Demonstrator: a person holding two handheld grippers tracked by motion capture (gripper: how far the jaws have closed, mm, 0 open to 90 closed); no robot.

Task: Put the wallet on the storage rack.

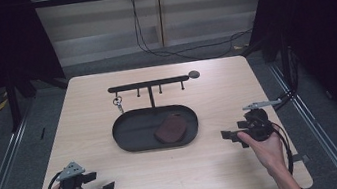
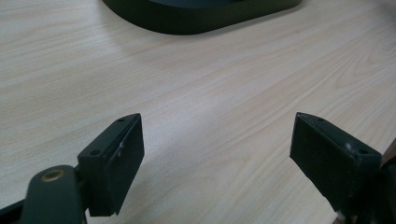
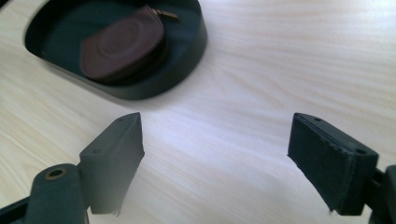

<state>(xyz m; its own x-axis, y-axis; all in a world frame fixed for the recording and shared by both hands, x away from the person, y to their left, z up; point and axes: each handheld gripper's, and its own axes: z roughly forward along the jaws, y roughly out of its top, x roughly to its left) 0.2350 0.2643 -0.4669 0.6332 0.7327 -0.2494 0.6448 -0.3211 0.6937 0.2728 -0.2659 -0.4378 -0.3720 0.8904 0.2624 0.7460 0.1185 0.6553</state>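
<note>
A black oval tray [image 1: 120, 132] lies at the middle of the wooden table, and a brown leather pouch [image 1: 170, 128] rests in its right half. My left gripper [image 1: 99, 182] sits near the front left corner, open, with bare wood between its jaws. My right gripper [image 1: 232, 130] hovers at the right of the tray, open and holding nothing. In the right gripper view the gripper [image 3: 217, 140] points toward the tray [image 3: 154, 88] and the pouch [image 3: 121, 44]. In the left gripper view the gripper [image 2: 217, 140] faces the tray's wall [image 2: 196, 18] farther off.
Behind the tray stands a black rack [image 1: 148, 84] with several small hooks. A key ring [image 1: 117, 102] hangs from its left hook. A cable [image 1: 148, 42] runs across the floor behind the table. Bare wood lies at both sides of the tray.
</note>
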